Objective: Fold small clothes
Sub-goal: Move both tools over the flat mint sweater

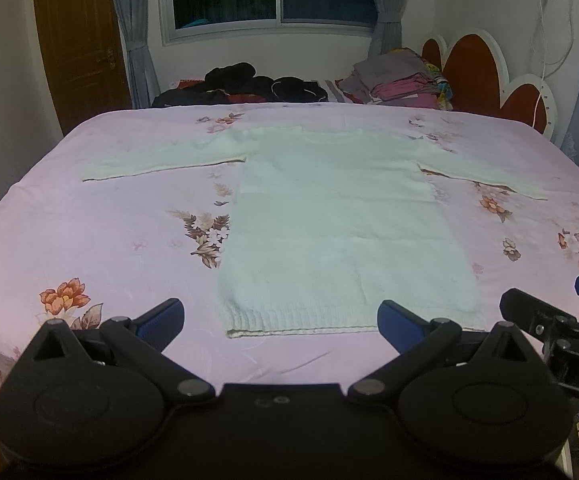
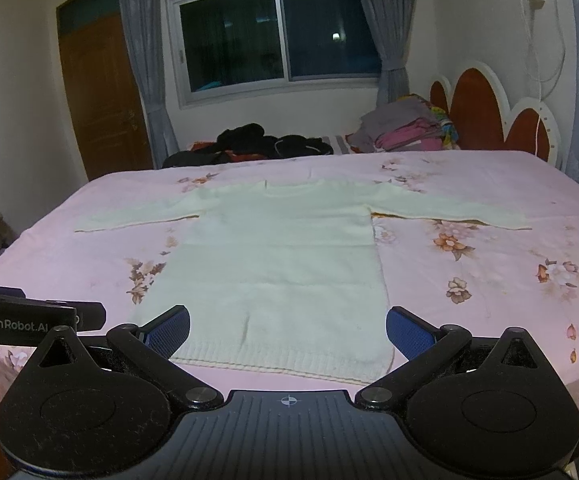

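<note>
Now, from my left tool (image 1: 280, 322), wide open and holding nothing, the pale sweater (image 1: 341, 232) lies flat on the pink floral bed (image 1: 109, 240), sleeves spread. From my right tool (image 2: 288, 332), equally open and empty, its ribbed hem sits nearest.

One sweater (image 1: 341, 232), two tongs (image 1: 279, 326) (image 2: 288, 334), one bed (image 1: 101, 216).

Sweater (image 1: 341, 232) flat on bed (image 1: 109, 240)
</note>
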`<state>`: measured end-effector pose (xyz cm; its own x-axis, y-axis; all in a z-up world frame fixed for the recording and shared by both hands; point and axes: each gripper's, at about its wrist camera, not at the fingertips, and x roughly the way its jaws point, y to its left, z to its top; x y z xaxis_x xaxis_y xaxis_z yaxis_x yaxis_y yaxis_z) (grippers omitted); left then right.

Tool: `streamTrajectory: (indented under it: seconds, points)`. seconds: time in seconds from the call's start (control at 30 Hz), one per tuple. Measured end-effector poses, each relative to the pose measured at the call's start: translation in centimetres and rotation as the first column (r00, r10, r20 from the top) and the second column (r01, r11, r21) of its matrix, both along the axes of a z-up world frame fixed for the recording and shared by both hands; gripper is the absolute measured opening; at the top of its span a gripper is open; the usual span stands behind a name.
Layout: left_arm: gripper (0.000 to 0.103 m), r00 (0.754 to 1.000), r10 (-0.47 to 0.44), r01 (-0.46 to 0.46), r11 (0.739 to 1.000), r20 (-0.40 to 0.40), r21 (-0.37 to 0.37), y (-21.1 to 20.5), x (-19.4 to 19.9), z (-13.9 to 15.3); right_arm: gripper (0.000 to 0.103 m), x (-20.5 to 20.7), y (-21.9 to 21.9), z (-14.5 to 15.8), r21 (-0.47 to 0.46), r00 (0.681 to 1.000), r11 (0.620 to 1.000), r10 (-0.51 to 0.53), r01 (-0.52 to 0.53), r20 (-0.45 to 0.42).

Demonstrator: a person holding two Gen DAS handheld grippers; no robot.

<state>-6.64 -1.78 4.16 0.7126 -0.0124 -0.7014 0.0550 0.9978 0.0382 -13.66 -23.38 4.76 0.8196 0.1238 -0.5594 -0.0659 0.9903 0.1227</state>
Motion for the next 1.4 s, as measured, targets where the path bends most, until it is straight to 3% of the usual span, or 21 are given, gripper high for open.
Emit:
streamTrajectory:
  seconds: [1.4]
  points:
    - [0.103, 1.000, 0.012, -0.012, 1.000, -0.013, -0.003, 0.77, 0.18, -0.21, 0.103, 0.24, 0.79, -0.86, 0.003, 1.000, 1.000, -0.011, 0.011, -0.005]
